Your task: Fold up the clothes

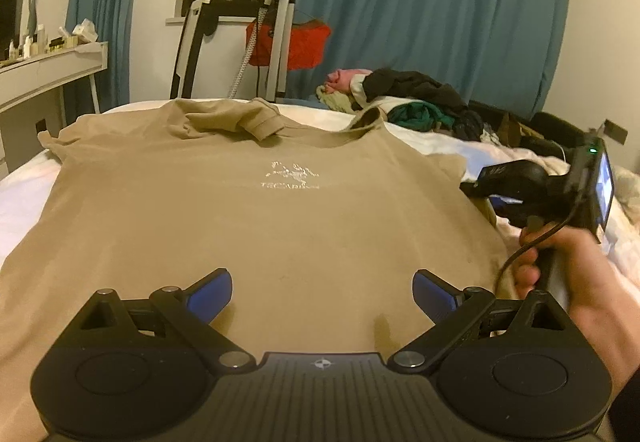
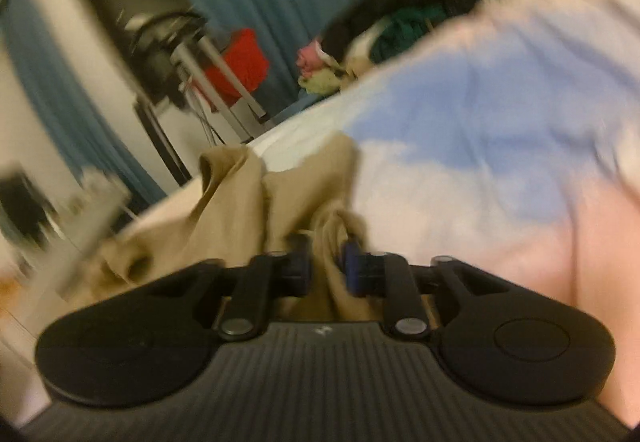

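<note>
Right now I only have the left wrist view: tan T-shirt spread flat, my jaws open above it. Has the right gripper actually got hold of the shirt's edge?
Observer: Yes. In the right wrist view the right gripper is shut on a bunched fold of the tan T-shirt.
Operator: Is the grabbed part flat on the bed?
Observer: No, it looks raised and crumpled in front of the fingers, though the frame is blurred.
Operator: What lies beyond that edge?
Observer: Bare white bedding, then the pile of clothes farther back.
</note>
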Available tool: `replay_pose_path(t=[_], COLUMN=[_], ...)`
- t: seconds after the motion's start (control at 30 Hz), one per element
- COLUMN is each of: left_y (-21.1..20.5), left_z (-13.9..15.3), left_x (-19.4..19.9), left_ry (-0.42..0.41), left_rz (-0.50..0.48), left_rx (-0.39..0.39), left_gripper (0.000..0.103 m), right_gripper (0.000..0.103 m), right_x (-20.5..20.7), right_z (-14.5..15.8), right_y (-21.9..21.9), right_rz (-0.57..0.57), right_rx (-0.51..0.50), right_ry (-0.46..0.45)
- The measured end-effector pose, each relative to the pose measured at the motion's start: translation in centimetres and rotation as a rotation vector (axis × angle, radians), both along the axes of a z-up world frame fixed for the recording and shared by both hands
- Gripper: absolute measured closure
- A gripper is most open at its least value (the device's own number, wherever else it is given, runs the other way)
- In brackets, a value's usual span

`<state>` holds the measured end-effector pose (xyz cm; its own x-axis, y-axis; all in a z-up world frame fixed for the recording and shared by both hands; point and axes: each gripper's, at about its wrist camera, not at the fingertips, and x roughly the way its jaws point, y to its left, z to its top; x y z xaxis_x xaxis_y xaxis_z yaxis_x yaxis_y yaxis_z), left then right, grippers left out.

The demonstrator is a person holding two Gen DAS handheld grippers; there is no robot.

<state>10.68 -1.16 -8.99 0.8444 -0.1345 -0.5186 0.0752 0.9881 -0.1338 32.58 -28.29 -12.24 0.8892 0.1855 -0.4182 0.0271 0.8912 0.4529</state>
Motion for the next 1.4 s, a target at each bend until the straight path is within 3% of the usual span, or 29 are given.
replay_pose_path(t=[0.1,0.2,0.37,0.4,0.43,0.47,0.53,0.63,0.67,0.73,0.77,0.83,0.97,1.13,1.2,1.23,1.4], left_y=[0.5,1.0,1.5,1.5,1.5,1.5,1.5,1.5,1.5,1.6,1.8,2.0,2.8,3.8,4.3,4.5,5.4], left_z=[0.3,0.7,1.2,1.3,1.4,1.5,1.6,1.8,1.9,1.7,1.6,1.2,0.6,-0.2,-0.6,-0.7,-1.4], left_x=[0.1,0.0,-0.3,-0.3,-0.4,-0.4,-0.4,-0.4,-0.4,-0.2,0.1,0.5,1.2,2.0,2.3,2.4,3.1], left_ry=[-0.018,-0.044,-0.055,-0.054,-0.055,-0.056,-0.060,-0.069,-0.071,-0.079,-0.077,-0.073,-0.056,-0.029,-0.018,-0.012,0.013], left_rz=[0.031,0.053,0.044,0.042,0.039,0.037,0.034,0.031,0.030,0.038,0.045,0.059,0.078,0.094,0.101,0.104,0.118], left_rx=[-0.019,-0.038,-0.064,-0.069,-0.076,-0.083,-0.091,-0.101,-0.105,-0.108,-0.117,-0.136,-0.174,-0.222,-0.242,-0.251,-0.293], left_gripper=[0.005,0.005,0.005,0.005,0.005,0.005,0.005,0.005,0.005,0.005,0.005,0.005,0.005,0.005,0.005,0.005,0.005], right_gripper=[0.085,0.085,0.081,0.079,0.069,0.050,0.028,0.029,0.029,0.032,0.038,0.039,0.039,0.040,0.067,0.096,0.099], right_x=[-1.0,-2.1,-2.5,-2.6,-2.8,-2.9,-2.9,-2.2,-1.9,-2.1,-2.0,-1.6,0.2,3.7,5.0,5.3,5.0], right_z=[2.3,3.3,2.3,2.4,2.6,2.7,3.5,4.0,3.9,3.9,4.0,4.0,2.9,2.0,2.4,3.1,7.6], right_y=[4.7,9.3,14.3,14.2,14.2,14.1,11.7,7.0,5.7,4.1,4.1,4.5,6.5,8.9,9.3,9.6,8.5], right_rz=[0.070,0.197,0.435,0.455,0.474,0.490,0.453,0.356,0.314,0.259,0.264,0.276,0.280,0.197,0.177,0.189,0.174], right_rx=[-0.232,-0.391,-0.397,-0.389,-0.382,-0.368,-0.206,0.137,0.215,0.248,0.224,0.178,0.151,0.096,0.062,0.036,-0.117], right_ry=[-0.128,-0.203,-0.158,-0.170,-0.183,-0.195,-0.208,-0.202,-0.192,-0.188,-0.188,-0.171,-0.098,-0.004,0.008,-0.002,-0.077])
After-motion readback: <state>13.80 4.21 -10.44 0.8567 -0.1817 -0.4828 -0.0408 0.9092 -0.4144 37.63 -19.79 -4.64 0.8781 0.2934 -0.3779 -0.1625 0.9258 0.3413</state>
